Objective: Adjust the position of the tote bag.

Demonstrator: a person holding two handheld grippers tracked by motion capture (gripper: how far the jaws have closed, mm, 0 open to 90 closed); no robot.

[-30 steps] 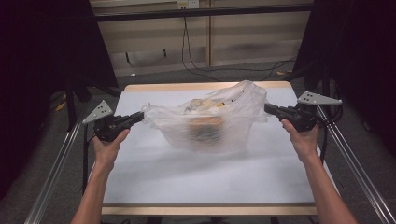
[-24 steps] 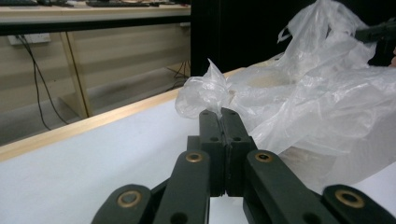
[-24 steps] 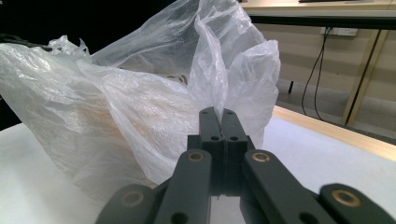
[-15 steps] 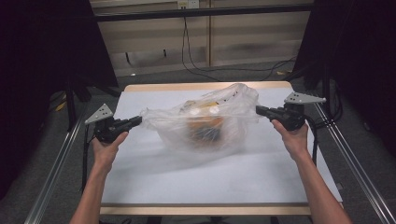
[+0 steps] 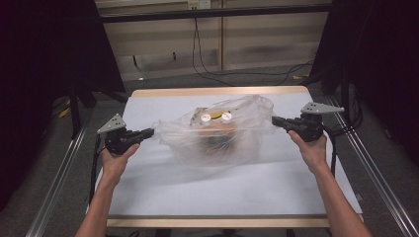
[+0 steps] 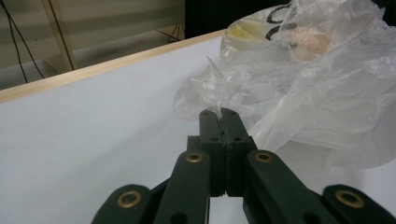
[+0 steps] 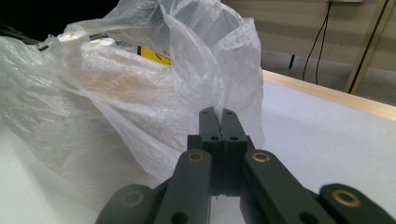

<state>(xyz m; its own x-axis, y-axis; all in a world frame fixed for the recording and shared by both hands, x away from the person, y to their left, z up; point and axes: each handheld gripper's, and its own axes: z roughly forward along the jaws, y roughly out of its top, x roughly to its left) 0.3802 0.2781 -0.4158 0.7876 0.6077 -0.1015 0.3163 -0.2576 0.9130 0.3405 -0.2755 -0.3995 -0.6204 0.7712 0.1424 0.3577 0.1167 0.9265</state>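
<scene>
Left hand-held gripper (image 5: 148, 132) and right hand-held gripper (image 5: 277, 120) each pinch opposite edges of clear plastic bag (image 5: 217, 136), stretching it over the worktop (image 5: 148, 187), probably to open it.

high view: fixed overhead, looks fwd + down over whole tabletop (image 5: 148, 197). each claw view sits close behind its jaws, low over tabletop, facing inward; all 3 share the plastic bag (image 5: 217, 136).

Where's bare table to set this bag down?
The widest bare patch lies between the plastic bag and the table's near edge. A narrower strip runs behind it. Mid-table is crowded, with the left tongs and right tongs pinching its ends.
</scene>
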